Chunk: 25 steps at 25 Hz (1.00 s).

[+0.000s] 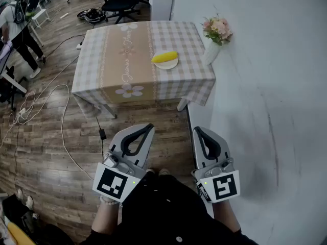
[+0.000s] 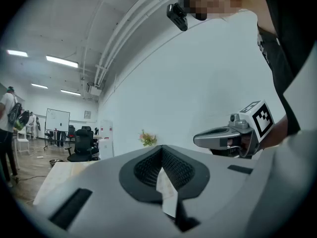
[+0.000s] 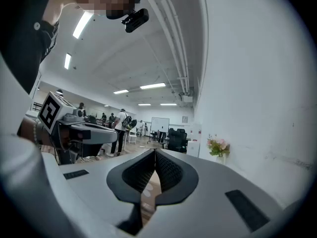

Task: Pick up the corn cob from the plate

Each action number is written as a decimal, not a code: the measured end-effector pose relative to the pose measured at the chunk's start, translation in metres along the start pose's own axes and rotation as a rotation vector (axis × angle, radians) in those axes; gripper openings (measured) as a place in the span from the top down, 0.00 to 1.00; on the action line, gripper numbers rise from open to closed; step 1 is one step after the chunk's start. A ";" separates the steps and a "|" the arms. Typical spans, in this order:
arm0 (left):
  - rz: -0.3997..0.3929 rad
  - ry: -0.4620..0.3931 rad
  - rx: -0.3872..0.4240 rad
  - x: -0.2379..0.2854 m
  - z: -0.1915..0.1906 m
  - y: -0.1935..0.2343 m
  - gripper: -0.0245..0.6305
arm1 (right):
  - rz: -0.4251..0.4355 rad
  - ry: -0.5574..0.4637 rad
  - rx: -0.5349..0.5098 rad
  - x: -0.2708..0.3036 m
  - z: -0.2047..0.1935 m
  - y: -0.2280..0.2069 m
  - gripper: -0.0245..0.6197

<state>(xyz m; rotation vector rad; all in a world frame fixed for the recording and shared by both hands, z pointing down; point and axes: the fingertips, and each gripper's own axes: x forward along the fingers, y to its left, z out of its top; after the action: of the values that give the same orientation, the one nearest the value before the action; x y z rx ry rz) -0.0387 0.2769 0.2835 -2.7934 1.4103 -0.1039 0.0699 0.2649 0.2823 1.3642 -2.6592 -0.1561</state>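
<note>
Still corn cob (image 1: pixel 164 56) on plate (image 1: pixel 168 64)

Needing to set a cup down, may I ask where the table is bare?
Bare: left half and centre strip of the checked-cloth table. Crowded: right side, yellow corn cob on round white plate, white vase of pink flowers.
</note>
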 end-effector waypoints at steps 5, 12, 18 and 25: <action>0.000 -0.001 0.008 0.002 0.002 0.000 0.94 | 0.001 0.000 0.002 0.000 0.000 -0.002 0.90; 0.001 0.007 0.012 0.005 -0.002 -0.007 0.94 | 0.012 -0.003 0.010 -0.003 -0.005 -0.004 0.90; 0.013 0.013 0.018 0.005 -0.002 -0.013 0.94 | 0.028 -0.003 0.056 -0.007 -0.007 -0.010 0.90; 0.063 0.021 0.003 0.004 -0.003 -0.020 0.94 | 0.079 -0.006 0.047 -0.008 -0.008 -0.012 0.90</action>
<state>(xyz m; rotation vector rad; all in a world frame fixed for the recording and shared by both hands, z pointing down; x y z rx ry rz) -0.0210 0.2857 0.2872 -2.7505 1.4990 -0.1346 0.0857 0.2645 0.2874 1.2705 -2.7333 -0.0888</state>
